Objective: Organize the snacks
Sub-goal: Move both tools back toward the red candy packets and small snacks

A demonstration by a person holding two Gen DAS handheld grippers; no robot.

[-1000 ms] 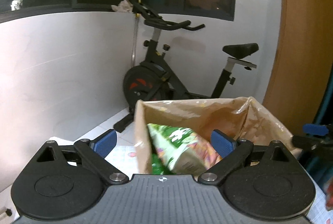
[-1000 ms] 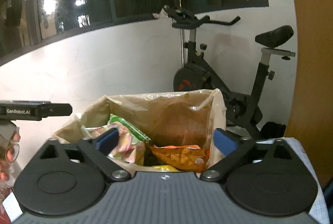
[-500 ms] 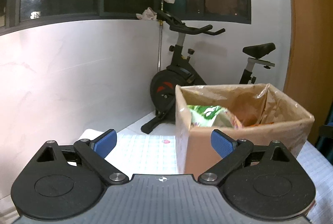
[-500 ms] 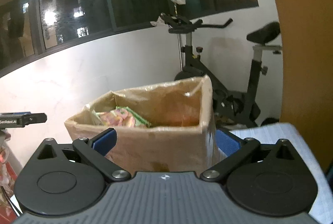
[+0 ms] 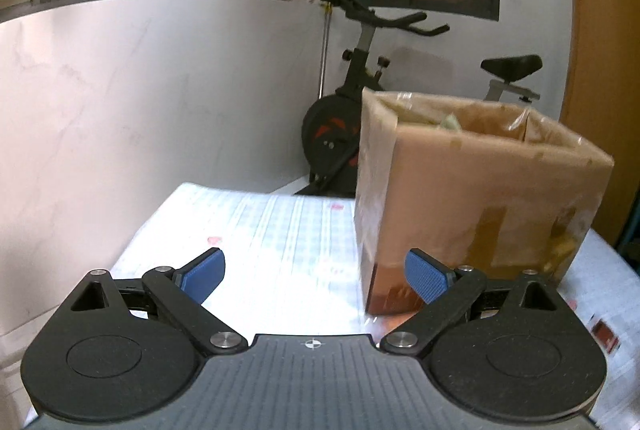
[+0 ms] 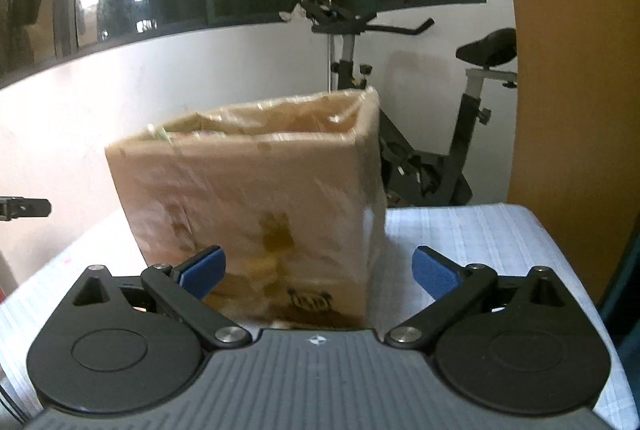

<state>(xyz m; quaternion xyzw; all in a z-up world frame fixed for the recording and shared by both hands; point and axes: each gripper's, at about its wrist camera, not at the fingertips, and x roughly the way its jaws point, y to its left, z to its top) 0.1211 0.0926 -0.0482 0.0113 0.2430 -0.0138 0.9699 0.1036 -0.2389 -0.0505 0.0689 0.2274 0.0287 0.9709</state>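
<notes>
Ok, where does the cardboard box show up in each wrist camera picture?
Left wrist: the cardboard box stands right of centre on the checked cloth.
Right wrist: the box stands centre-left, just ahead of the open jaws.
Shared landmark: the exercise bike behind the box.

Both wrist views face the cardboard box (image 5: 480, 190) closely, level.
</notes>
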